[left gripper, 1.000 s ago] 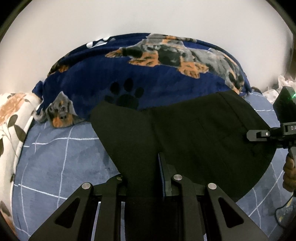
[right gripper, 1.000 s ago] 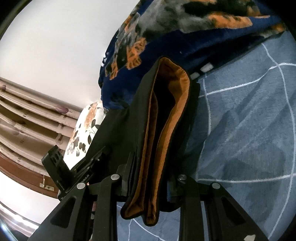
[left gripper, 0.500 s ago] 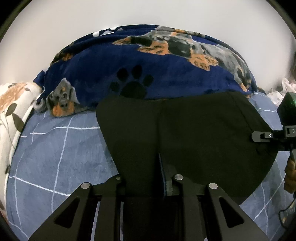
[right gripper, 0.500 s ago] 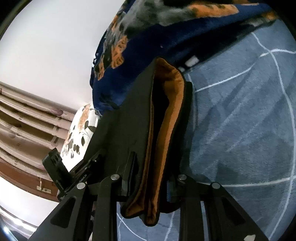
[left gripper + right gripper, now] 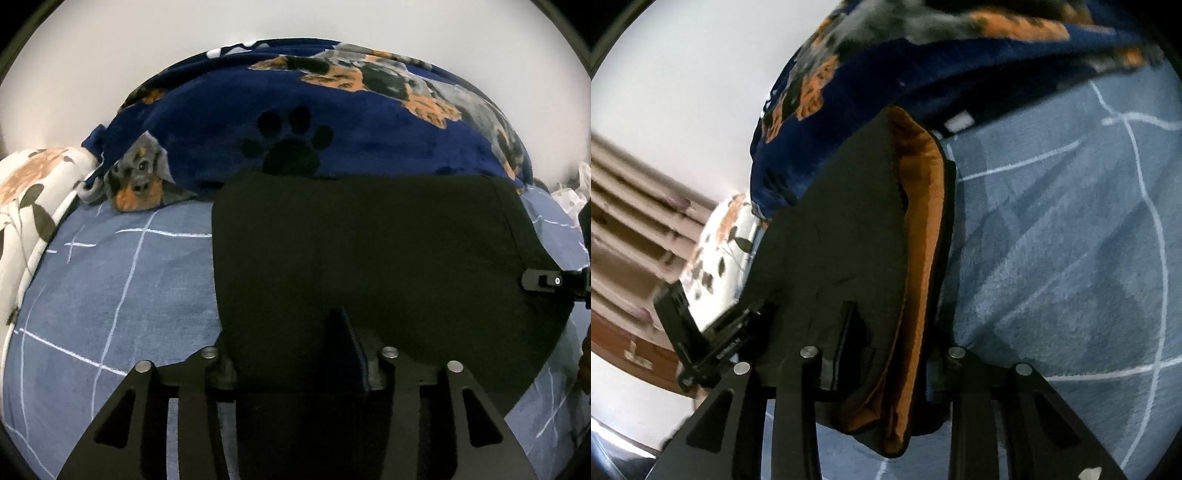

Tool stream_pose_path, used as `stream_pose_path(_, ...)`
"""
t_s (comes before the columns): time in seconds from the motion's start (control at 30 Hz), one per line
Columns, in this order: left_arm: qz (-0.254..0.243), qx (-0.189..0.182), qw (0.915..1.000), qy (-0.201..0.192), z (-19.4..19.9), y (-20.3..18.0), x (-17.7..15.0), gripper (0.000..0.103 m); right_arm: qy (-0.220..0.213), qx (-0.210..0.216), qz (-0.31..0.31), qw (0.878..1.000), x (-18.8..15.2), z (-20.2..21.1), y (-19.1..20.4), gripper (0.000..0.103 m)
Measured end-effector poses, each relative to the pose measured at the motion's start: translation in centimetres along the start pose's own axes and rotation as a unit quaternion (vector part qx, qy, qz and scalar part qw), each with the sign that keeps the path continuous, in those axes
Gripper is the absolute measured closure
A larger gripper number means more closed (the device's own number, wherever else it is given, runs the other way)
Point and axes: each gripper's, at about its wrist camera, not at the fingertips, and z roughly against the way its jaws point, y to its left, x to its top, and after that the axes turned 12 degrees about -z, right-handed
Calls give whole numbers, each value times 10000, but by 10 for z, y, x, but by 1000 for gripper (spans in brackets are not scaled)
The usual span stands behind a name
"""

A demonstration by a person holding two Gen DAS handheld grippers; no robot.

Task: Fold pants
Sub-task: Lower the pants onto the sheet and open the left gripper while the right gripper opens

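Left of pants: open blue grid bedsheet (image 5: 110, 288) runs from the black pants (image 5: 369, 258) out to the floral pillow (image 5: 29, 192), which closes off that side.
Behind pants: the dog-print blanket (image 5: 332, 129) is heaped right against the far hem; no gap there.
Right of pants: bare sheet (image 5: 1071, 240) lies wide open beyond the orange lining (image 5: 919, 206).
Right edge, left wrist view: the right gripper (image 5: 546, 280) reaches in at the pants' edge.
Left edge, right wrist view: the left gripper (image 5: 713, 343) stands beside the fabric, with the pillow (image 5: 720, 240) behind it.
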Motion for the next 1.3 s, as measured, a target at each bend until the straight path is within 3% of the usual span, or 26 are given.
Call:
stream_pose_path(0.23,158,147,9998,-15,-1,4,-2,42,-238,-81,218,9994,-5,-1,5,75)
stream_pose_path(1.07,158,656,9977,34,0,1,-3,26,-895,-734,750,9904,-21,-3,24,62)
stream_pose_path(1.3,158,724,9972,54,0,1,-3,23,-1038,-1013,906,9853,-24,-6,30,52)
